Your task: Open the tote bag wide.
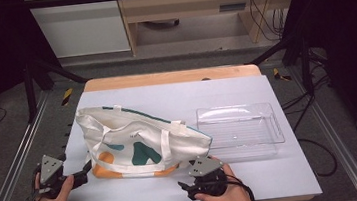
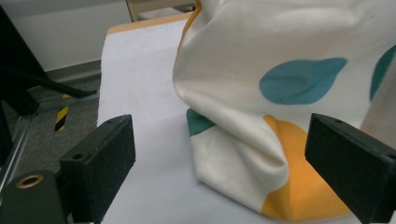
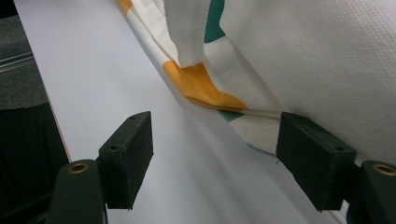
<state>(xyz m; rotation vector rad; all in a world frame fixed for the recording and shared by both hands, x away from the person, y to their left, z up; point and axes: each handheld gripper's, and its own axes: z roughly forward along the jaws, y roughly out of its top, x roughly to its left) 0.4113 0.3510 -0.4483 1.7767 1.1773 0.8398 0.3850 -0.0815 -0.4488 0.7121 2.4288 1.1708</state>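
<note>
The right gripper (image 1: 188,186) sat at the near edge of the table (image 1: 274,171), jaws spread wide and empty, just beside the bag's bottom edge. The left gripper (image 1: 84,171), also wide open and holding nothing, pointed at the bag's left corner. The cream tote bag (image 1: 140,139), with green and orange patches, lay on the table beside a clear plastic tray (image 1: 239,126).

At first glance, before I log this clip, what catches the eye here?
The cream tote bag with teal and orange patches lies slumped on the left half of the white table. To its right sits an empty clear plastic tray, its near left corner meeting the bag. The left gripper and right gripper, both open, wait at the bag's near corners without gripping it.
</note>
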